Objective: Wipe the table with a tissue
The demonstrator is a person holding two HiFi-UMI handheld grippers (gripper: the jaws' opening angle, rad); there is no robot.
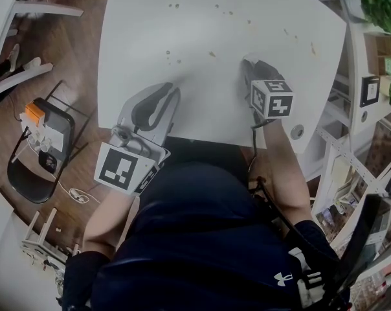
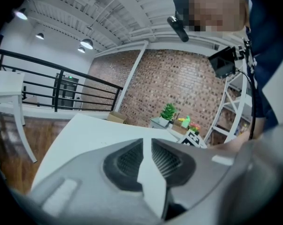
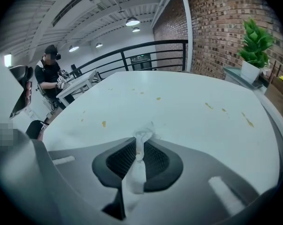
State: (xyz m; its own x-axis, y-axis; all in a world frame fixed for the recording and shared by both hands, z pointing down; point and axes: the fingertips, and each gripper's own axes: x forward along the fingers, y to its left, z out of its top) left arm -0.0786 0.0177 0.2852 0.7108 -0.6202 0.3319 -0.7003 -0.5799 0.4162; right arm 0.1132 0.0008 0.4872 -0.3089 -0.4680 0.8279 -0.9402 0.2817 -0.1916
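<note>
Right hand-held gripper pinches a white tissue at its tips, over the table near yellowish crumbs. Left hand-held gripper is pressed together, empty, at the table's near edge. The only label is a white logo on the dark shirt.

Wearer in a dark navy shirt with a small white logo. The grey moulded left gripper and right gripper each bear a black-and-white marker cube.
</note>
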